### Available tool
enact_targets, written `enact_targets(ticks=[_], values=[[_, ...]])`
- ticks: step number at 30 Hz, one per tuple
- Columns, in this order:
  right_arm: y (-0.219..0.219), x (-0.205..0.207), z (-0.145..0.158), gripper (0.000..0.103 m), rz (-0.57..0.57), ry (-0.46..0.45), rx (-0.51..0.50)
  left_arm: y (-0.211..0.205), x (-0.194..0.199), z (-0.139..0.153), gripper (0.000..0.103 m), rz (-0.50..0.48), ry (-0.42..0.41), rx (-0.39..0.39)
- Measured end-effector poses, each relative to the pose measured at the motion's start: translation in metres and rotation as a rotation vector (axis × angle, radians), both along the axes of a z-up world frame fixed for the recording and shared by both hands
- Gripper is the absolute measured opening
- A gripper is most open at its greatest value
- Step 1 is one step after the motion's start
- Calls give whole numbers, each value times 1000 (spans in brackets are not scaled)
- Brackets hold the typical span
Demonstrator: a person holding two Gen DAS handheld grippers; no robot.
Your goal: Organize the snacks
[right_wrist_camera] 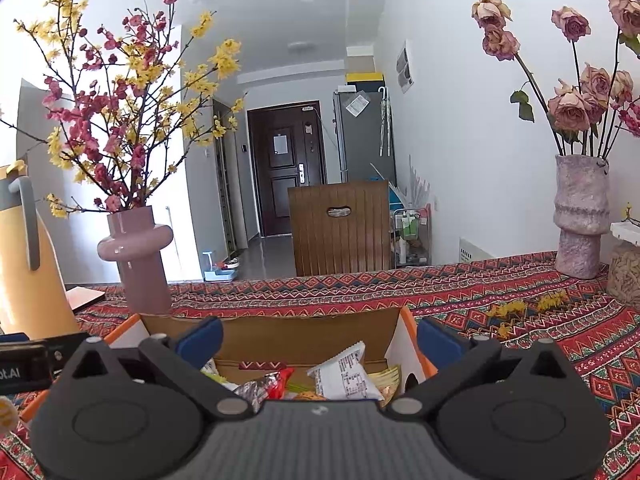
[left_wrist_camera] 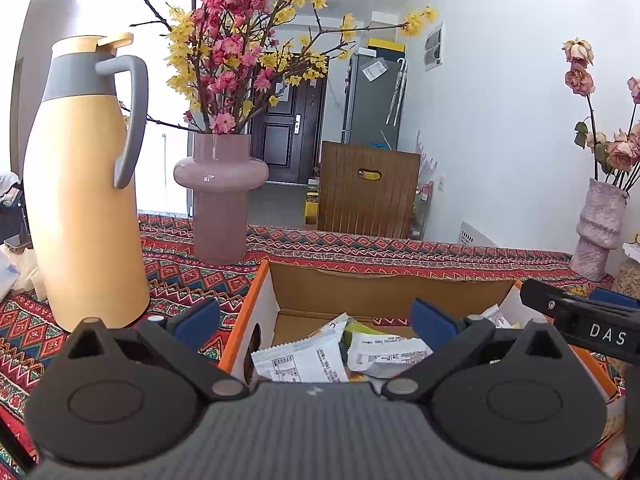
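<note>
An open cardboard box (left_wrist_camera: 384,286) with orange edges sits on the patterned tablecloth; it also shows in the right wrist view (right_wrist_camera: 304,330). Several snack packets lie inside: white packets (left_wrist_camera: 304,358) in the left wrist view, and a white packet (right_wrist_camera: 346,376) and a red and silver packet (right_wrist_camera: 266,386) in the right wrist view. My left gripper (left_wrist_camera: 314,320) is open and empty above the box's near left part. My right gripper (right_wrist_camera: 318,336) is open and empty above the box's near side. The right gripper's body (left_wrist_camera: 588,326) shows at the right in the left wrist view.
A yellow thermos jug (left_wrist_camera: 86,184) stands left of the box. A pink vase (left_wrist_camera: 220,200) with blossoms stands behind it. A textured pink vase (right_wrist_camera: 580,220) with roses and a jar (right_wrist_camera: 624,276) stand at the far right. A wooden chair (right_wrist_camera: 340,228) is behind the table.
</note>
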State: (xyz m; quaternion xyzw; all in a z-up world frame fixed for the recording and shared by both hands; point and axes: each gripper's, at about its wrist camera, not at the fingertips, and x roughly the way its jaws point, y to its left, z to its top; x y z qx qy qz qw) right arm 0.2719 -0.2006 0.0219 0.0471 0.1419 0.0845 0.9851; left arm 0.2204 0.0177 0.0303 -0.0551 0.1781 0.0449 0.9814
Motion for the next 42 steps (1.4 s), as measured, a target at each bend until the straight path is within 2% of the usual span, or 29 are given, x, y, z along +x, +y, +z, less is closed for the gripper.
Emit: enact_targets(ticks=[11, 20, 32, 42], values=[[-6, -34, 25, 103, 5, -29, -12, -3, -32, 25, 103, -21, -27, 7], [-13, -83, 24, 103, 47, 24, -26, -2, -77, 33, 103, -51, -30, 25], [-15, -144, 3, 103, 108, 136, -60, 5, -126, 16, 103, -60, 70, 50], [-17, -168, -20, 103, 125, 251, -56, 11, -149, -14, 103, -95, 197, 18]])
